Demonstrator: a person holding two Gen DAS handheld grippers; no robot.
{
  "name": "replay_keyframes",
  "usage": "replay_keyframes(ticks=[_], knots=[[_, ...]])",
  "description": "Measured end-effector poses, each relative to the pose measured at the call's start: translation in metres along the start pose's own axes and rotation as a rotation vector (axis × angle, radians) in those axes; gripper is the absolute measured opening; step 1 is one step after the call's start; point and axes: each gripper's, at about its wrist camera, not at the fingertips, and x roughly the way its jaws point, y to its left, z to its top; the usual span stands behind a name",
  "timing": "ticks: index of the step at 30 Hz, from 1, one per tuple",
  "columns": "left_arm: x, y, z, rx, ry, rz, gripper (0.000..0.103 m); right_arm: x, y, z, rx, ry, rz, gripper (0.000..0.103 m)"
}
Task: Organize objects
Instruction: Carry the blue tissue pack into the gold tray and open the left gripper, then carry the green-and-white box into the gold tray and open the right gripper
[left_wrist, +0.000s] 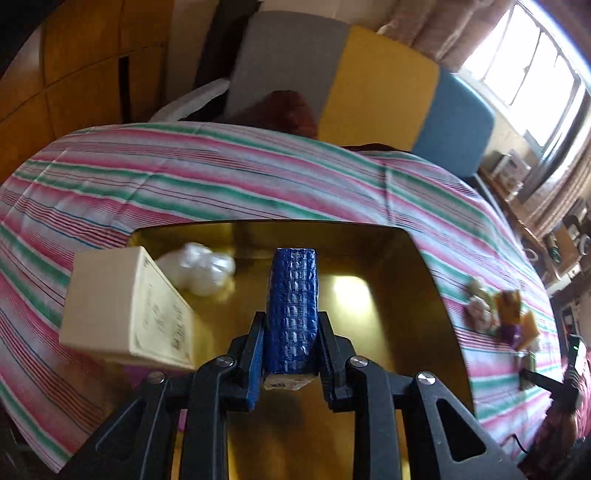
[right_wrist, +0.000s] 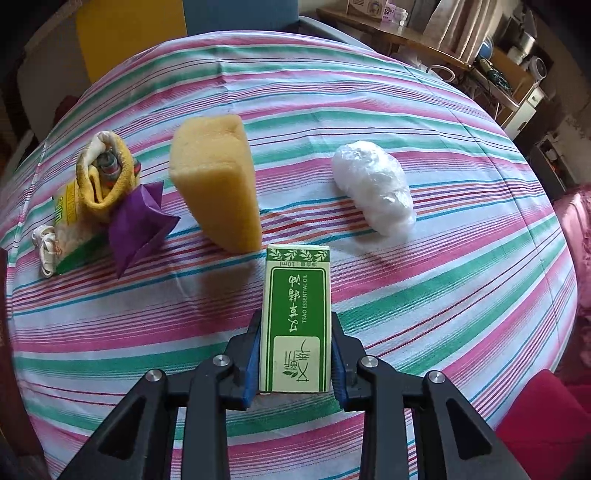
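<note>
My left gripper (left_wrist: 291, 332) is shut on a blue textured block (left_wrist: 293, 295) and holds it above a gold tray (left_wrist: 388, 295). In the tray lie a cream box (left_wrist: 129, 310) at the left and a white plastic wad (left_wrist: 201, 271). My right gripper (right_wrist: 295, 339) is shut on a green-and-white essential oil box (right_wrist: 297, 317) above the striped tablecloth (right_wrist: 443, 295). Ahead of it stand a yellow sponge (right_wrist: 218, 177), a white plastic bundle (right_wrist: 373, 184) to the right, and a purple sachet (right_wrist: 138, 225) with a yellow cloth roll (right_wrist: 105, 173) to the left.
A green-yellow packet (right_wrist: 70, 229) and a white cord (right_wrist: 44, 251) lie at the far left of the cloth. A sofa with grey, yellow and blue cushions (left_wrist: 369, 85) stands behind the table. Cluttered shelves (right_wrist: 498, 66) stand at the far right.
</note>
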Motion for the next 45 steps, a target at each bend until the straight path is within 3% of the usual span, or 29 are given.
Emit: replay_keyframes(ticks=[7,12,14,17,32,45], knots=[[0.034,0.011,0.013,0.001,0.024,0.051,0.024,-0.002,0.003,-0.002,-0.014,-0.003,-0.007,0.032],[0.037,0.008,0.021,0.017,0.017,0.074,0.029,0.002,0.002,0.002,-0.013,-0.003,-0.005,0.032],[0.031,0.008,0.021,0.019,0.01,0.065,0.039,0.001,0.001,0.002,-0.01,-0.003,-0.003,0.032],[0.02,0.005,0.016,0.044,-0.012,0.071,0.043,0.005,-0.002,0.005,-0.009,-0.002,-0.001,0.032],[-0.069,-0.011,-0.052,0.093,-0.166,0.074,0.043,0.005,0.005,0.005,-0.047,-0.013,-0.016,0.031],[-0.09,-0.014,-0.082,0.12,-0.173,0.06,0.043,-0.005,0.045,-0.013,-0.207,-0.031,0.048,0.031]])
